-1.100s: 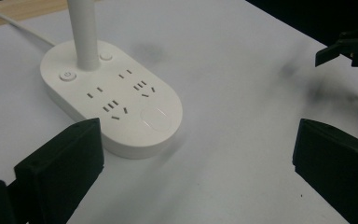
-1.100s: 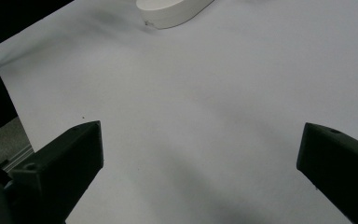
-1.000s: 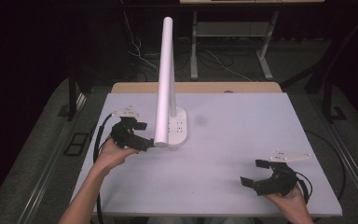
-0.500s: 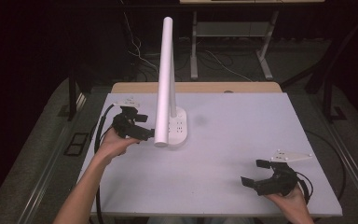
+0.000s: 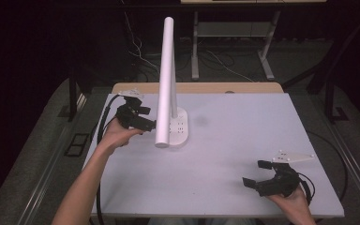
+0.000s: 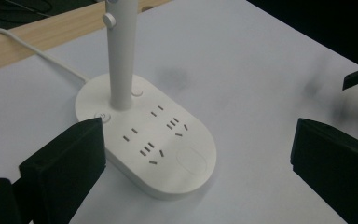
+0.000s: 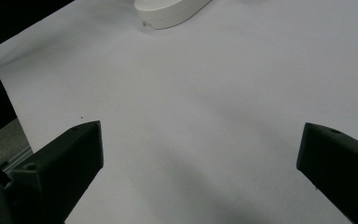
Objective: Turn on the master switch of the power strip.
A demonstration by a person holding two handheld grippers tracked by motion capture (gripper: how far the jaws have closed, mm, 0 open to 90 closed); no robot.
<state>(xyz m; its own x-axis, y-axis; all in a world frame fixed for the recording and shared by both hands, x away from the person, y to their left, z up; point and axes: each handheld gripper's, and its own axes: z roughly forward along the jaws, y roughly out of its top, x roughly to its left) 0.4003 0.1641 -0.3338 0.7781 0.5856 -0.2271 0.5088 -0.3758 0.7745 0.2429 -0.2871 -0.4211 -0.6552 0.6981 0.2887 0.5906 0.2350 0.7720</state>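
Bare white table point(image 5: 243, 140) across the middle and right, open passage for either hand; white lamp base point(image 5: 177, 129) and tall tilted lamp arm point(image 5: 165, 79) blocking the left-centre; its cord point(image 6: 37, 51) trailing to the far edge

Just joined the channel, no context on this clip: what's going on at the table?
A person holds a two-jaw claw in each hand over a white table. The left claw, jaws open, sits right beside the white oval lamp base with built-in power sockets, nothing gripped. The lamp's white tubular arm rises from the base, and a white cord trails off toward the table's wooden far edge. The right claw is open too, near the front right corner, apart from the lamp.
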